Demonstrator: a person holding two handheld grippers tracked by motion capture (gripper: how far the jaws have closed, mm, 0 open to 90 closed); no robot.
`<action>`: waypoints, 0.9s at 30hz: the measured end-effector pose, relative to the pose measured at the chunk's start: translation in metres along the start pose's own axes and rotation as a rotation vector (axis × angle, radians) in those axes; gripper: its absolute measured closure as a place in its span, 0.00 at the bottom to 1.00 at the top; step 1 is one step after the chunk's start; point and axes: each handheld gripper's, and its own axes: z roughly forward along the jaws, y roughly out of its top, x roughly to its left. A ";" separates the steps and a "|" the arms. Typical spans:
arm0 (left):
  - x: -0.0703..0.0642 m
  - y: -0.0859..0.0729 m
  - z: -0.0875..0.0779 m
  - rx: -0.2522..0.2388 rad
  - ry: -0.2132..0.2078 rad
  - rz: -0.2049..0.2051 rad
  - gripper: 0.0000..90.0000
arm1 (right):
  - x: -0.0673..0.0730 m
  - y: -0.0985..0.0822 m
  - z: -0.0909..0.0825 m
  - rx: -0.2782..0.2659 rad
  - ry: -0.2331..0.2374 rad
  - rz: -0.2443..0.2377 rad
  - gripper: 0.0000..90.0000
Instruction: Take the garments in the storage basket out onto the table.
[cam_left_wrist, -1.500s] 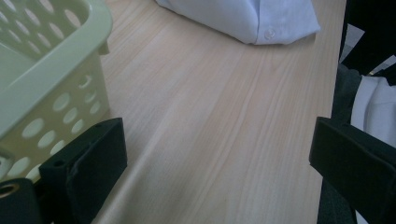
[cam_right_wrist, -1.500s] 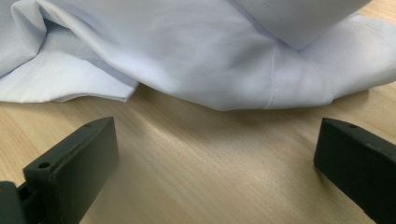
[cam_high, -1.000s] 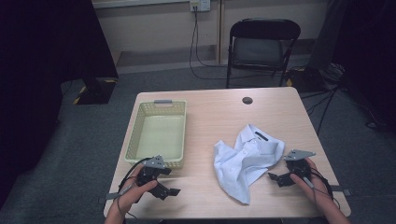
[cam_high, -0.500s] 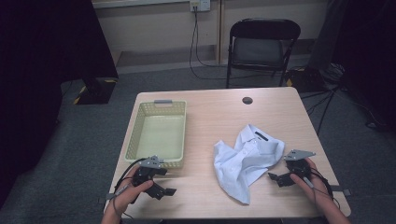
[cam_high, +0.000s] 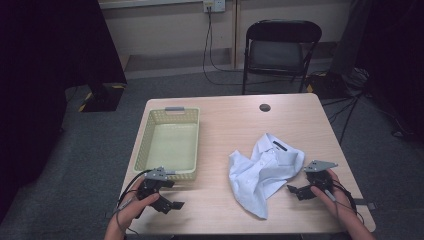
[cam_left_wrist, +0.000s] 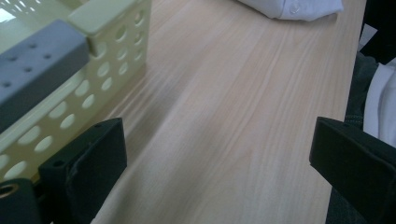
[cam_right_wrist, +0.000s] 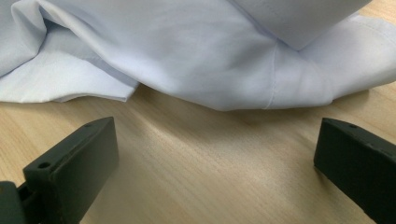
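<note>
Shirt (cam_high: 267, 167) is pale blue, crumpled, collar up, lying just ahead of my right gripper (cam_high: 300, 190), jaws wide; left gripper (cam_high: 172, 202) gapes wide beside the basket (cam_high: 170, 142).

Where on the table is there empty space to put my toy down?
The widest bare wood lies past the shirt, up to the round hole at the far edge. A bare strip also runs between the basket and the shirt. The near edge is busier: the left gripper, right gripper and the shirt's tail.
</note>
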 end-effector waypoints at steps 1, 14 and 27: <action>0.001 -0.001 -0.001 0.002 0.001 0.001 0.04 | 0.000 0.000 0.000 0.000 0.000 0.000 0.00; 0.006 -0.009 -0.009 -0.004 0.005 -0.018 0.04 | 0.000 0.000 0.000 0.000 0.000 0.000 0.00; 0.010 -0.015 -0.016 -0.016 0.019 -0.021 0.04 | 0.000 0.000 0.000 0.000 0.000 0.000 0.00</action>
